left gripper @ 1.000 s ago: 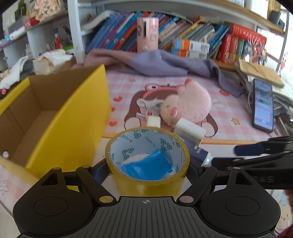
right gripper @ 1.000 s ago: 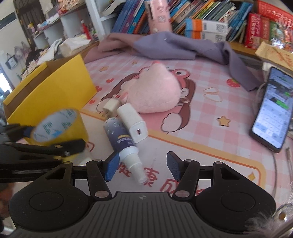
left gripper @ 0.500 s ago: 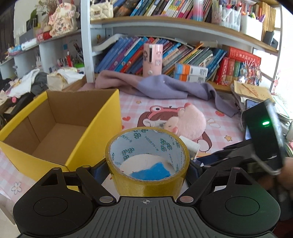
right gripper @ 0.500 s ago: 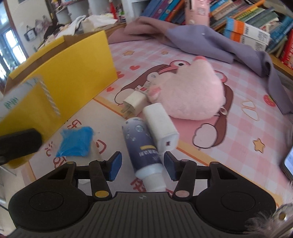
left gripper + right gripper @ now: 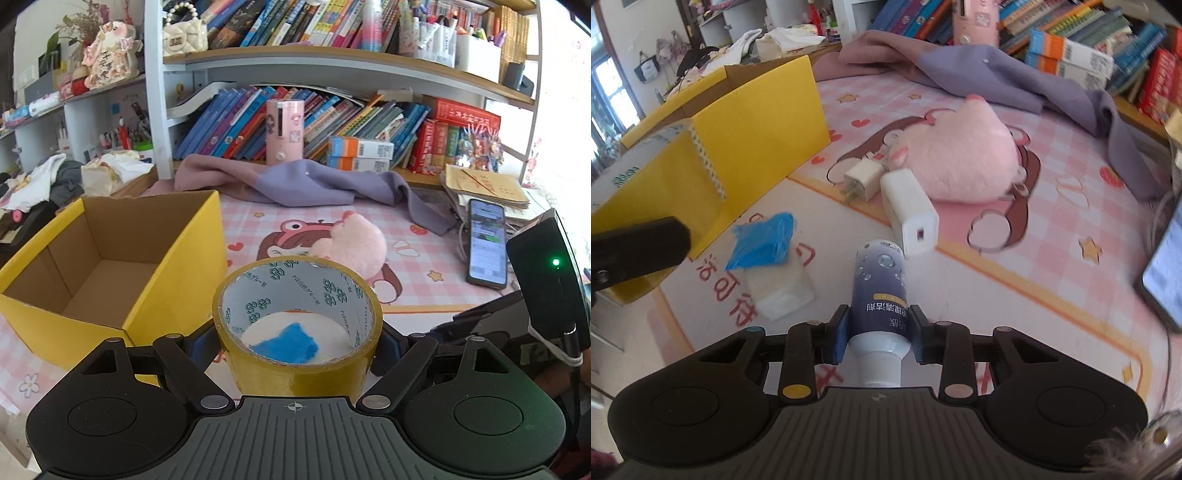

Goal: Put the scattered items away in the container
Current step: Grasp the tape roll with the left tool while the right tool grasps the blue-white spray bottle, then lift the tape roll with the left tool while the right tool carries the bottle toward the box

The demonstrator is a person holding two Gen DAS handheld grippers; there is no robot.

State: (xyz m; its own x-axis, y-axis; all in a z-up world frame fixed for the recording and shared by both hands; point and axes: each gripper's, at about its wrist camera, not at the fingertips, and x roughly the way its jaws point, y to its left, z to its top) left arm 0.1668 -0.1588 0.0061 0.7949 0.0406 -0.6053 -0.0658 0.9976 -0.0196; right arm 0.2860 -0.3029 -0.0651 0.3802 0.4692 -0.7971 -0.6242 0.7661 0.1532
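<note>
Right gripper [image 5: 878,338] closing on dark-blue plastic spray bottle [image 5: 880,291], long axis pointing far; open yellow cardboard box [image 5: 757,110] far-left.

Background clutter around the pink mat [image 5: 413,258]

Purple cloth [image 5: 317,182] bunched at mat's far edge, books [image 5: 332,125] shelved behind it with pink canister [image 5: 285,131] in front of them. Phone [image 5: 487,246] lit, at mat's right edge; brown envelopes [image 5: 484,184] stacked beyond it.
</note>
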